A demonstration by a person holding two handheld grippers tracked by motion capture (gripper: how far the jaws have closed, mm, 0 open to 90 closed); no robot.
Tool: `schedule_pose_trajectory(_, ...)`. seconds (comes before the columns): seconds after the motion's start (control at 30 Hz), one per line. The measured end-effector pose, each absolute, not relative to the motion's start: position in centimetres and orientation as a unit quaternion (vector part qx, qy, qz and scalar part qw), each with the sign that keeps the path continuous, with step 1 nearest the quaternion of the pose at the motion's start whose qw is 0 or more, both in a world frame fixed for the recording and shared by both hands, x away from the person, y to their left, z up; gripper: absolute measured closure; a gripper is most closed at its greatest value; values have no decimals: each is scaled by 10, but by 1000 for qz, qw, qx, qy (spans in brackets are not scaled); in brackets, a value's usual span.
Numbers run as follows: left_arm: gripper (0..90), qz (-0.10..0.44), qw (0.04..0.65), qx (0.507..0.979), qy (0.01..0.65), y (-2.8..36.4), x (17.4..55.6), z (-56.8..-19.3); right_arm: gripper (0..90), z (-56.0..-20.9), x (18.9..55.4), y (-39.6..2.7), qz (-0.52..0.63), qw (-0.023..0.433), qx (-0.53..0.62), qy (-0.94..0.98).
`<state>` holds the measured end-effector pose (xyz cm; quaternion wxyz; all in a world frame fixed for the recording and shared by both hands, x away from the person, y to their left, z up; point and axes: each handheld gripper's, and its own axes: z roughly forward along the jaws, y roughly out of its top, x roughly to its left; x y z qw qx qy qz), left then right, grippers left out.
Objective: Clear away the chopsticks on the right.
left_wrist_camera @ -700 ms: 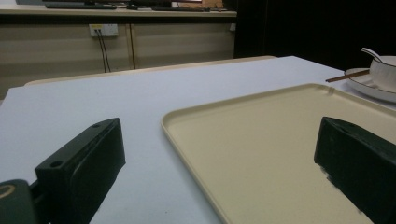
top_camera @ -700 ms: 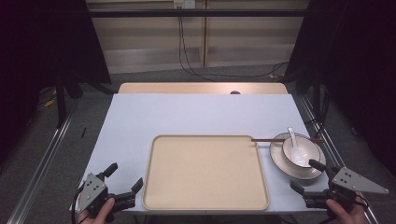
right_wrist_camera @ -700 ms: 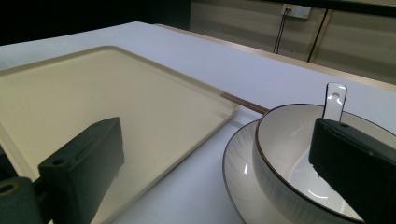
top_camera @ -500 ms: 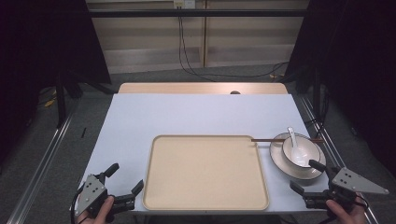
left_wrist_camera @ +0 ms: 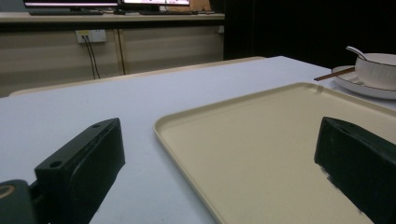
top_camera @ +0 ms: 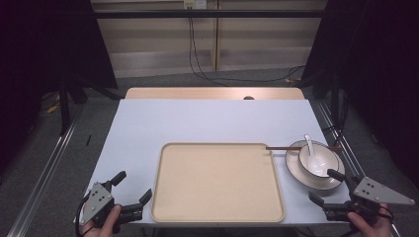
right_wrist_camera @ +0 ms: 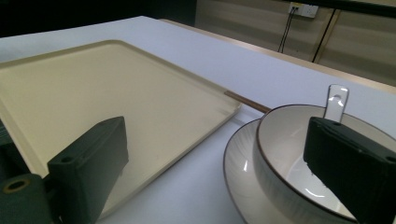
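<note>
Change: nothing has shifted; both grippers idle at the counter's near edge.
Left gripper (top_camera: 129,193): jaws wide, empty, at tray's (top_camera: 217,217) 8 o'clock.
Right gripper (top_camera: 328,187): jaws wide, empty, just short of bowl (top_camera: 318,160).
Bowl: on plate (top_camera: 296,170), at tray's 3 o'clock, untouched; pickup likely not yet begun.

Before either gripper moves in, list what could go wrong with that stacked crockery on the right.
1. The white bowl sits loose on the dark-rimmed white plate; lifting the plate alone may let the bowl slide.
2. The white spoon leans in the bowl and could tip out.
3. The brown chopsticks lie across the plate's far rim, reaching to the beige rectangular tray; a nudge from the open right gripper may roll them off.
</note>
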<state>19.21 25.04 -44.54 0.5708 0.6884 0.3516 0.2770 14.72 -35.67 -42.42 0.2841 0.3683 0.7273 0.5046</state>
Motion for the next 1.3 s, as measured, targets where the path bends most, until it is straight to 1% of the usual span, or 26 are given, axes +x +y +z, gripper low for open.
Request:
schedule_pose_trajectory(0.1,16,276,571,687,354,252,193,-446,57,-419,149,-365,504,290,372,724)
schedule_pose_trajectory(0.4,16,281,565,689,356,253,192,-446,66,-406,167,-400,493,260,362,747)
schedule_pose_trajectory(0.47,16,282,564,689,356,252,192,-446,82,-401,175,-409,488,256,368,749)
schedule_pose_trajectory(0.5,16,283,562,692,354,252,192,-446,113,-397,181,-416,475,268,370,752)
schedule_pose_trajectory(0.53,16,282,563,691,356,252,192,-446,113,-397,181,-416,475,268,370,752)
schedule_pose_trajectory(0.6,16,284,561,690,358,252,192,-446,84,-394,192,-425,458,268,382,757)
schedule_pose_trajectory(0.73,16,280,562,692,357,252,193,-446,90,-387,212,-440,449,258,388,762)
schedule_pose_trajectory(0.8,16,280,560,696,353,252,193,-446,101,-385,222,-444,438,262,385,769)
schedule_pose_trajectory(0.83,16,278,562,694,354,251,193,-446,159,-385,234,-449,431,242,378,782)
schedule_pose_trajectory(0.87,16,279,563,693,353,251,193,-446,159,-385,234,-449,431,242,378,782)
schedule_pose_trajectory(0.93,16,281,562,694,353,251,193,-446,181,-386,246,-453,421,238,377,790)
schedule_pose_trajectory(0.97,16,281,562,692,354,251,193,-446,253,-386,258,-457,412,229,376,798)
schedule_pose_trajectory(1.03,16,283,562,690,357,252,193,-446,270,-385,264,-458,407,221,372,804)
schedule_pose_trajectory(1.1,16,280,564,692,353,252,193,-446,361,-384,281,-460,391,207,359,822)
schedule_pose_trajectory(1.13,16,280,564,692,353,252,193,-446,361,-384,281,-460,391,207,359,822)
schedule_pose_trajectory(1.17,16,280,564,692,353,251,193,-446,407,-382,292,-459,377,197,357,832)
schedule_pose_trajectory(1.2,16,282,563,692,354,251,193,-446,407,-382,292,-459,377,197,357,832)
schedule_pose_trajectory(1.3,16,282,565,693,349,251,192,-446,478,-379,307,-458,354,187,349,847)
